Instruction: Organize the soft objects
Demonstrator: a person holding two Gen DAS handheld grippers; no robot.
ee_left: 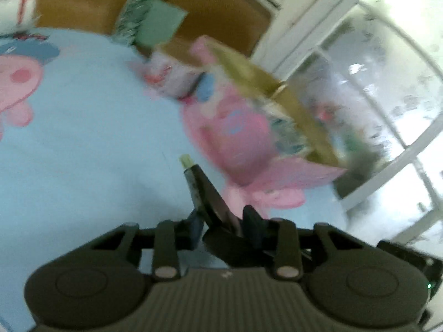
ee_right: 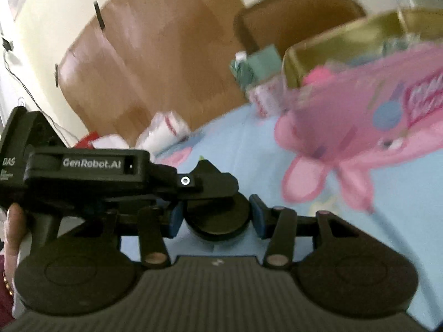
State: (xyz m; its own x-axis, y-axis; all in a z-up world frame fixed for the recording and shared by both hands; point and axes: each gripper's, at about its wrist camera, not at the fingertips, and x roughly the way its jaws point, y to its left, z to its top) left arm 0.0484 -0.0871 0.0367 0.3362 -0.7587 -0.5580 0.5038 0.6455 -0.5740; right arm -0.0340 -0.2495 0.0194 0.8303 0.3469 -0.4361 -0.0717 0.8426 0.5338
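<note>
Left gripper closed, nothing gripped – right gripper part-open, holding nothing – above the blue sheet, pink box near its far edge.

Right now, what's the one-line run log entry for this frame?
left tool: shut, empty | right tool: part open, empty | pink box: on blue sheet | view: blurred

A brown wooden headboard stood against a cream wall, where a thin black cable trailed down. A white-framed window with frosted, patterned glass let in daylight on the other side.
</note>
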